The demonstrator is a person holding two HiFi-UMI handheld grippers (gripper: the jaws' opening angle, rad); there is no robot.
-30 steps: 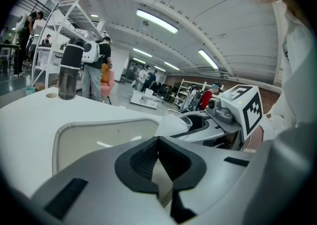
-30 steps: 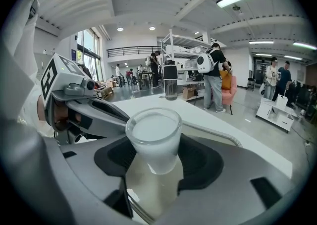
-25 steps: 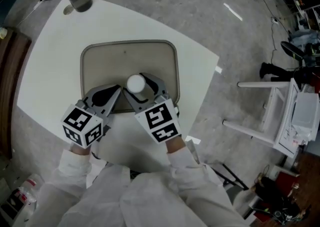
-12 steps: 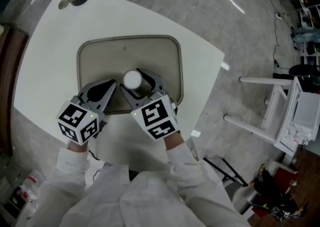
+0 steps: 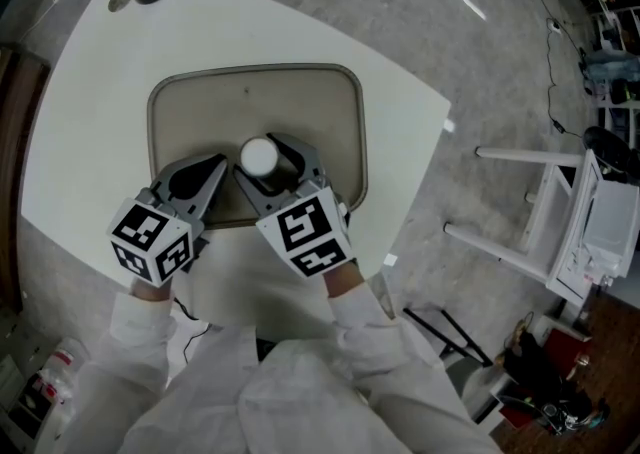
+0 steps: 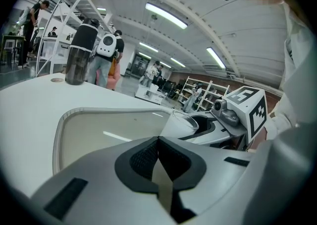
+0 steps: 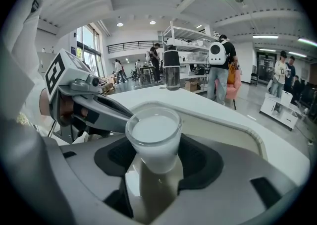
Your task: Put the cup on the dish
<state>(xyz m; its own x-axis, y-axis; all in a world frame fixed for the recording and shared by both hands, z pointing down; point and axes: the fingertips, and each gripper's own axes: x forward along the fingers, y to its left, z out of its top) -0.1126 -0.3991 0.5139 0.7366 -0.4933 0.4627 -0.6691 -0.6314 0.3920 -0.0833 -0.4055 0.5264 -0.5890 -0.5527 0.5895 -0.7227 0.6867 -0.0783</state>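
Now right tongs [image 7: 156,162] clasp the white cup [image 7: 153,131] over the dish [image 5: 200,107]; left tongs [image 6: 159,143] closed, empty.

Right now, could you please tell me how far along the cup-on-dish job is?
Done: the cup is gripped in the right gripper, over the dish. In hand: the placing; whether its base touches the dish, I cannot tell. Left: set it down, open the jaws, withdraw. The left gripper is shut and empty by the dish's near edge.

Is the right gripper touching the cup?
Touching. The right gripper view shows the right gripper with its jaws closed against both sides of the cup.
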